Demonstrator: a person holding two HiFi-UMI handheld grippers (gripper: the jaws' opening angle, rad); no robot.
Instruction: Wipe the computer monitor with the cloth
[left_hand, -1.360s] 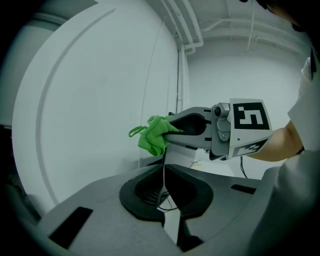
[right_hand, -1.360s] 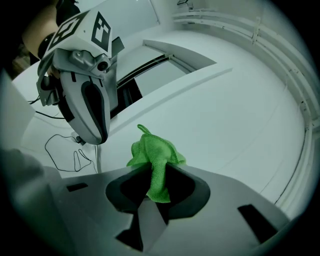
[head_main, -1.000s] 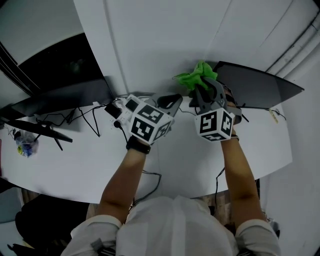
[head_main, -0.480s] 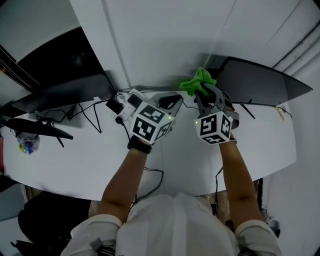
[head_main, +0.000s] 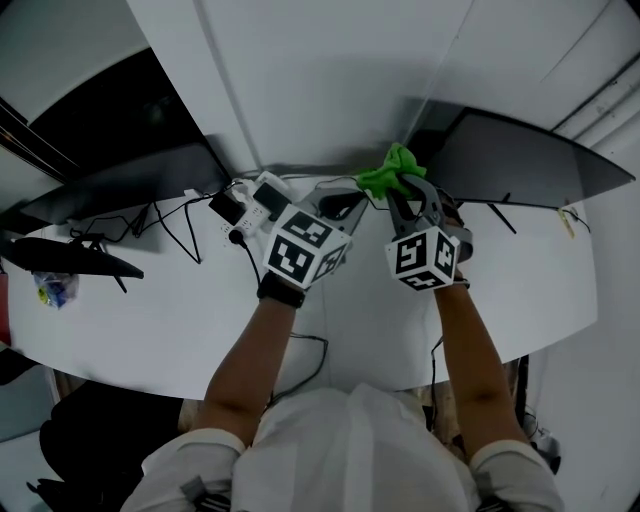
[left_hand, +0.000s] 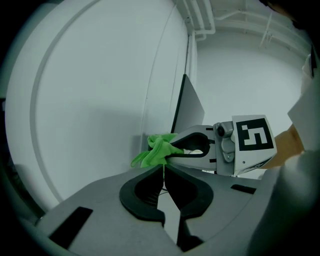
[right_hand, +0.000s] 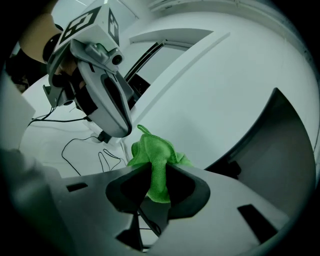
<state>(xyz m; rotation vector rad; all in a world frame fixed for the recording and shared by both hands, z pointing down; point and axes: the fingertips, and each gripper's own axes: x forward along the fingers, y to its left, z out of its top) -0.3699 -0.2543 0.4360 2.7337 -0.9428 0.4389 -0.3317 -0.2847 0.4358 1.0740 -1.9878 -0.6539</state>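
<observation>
Right tool (right_hand: 156, 172) clamped on green cloth (right_hand: 154, 152) (bunch jutting forward), left tool (left_hand: 164, 166) closed empty, monitor (head_main: 520, 165) lengthwise along wall (head_main: 330, 80).

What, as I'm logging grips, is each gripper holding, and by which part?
Right gripper grips the green cloth by a bunched fold; left gripper is shut, holding nothing.

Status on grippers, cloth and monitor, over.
Right gripper shut on crumpled green cloth. Left gripper shut, empty, alongside. Cloth at left edge of dark flat computer monitor; contact unclear. Black cables on white desk, left of both.
</observation>
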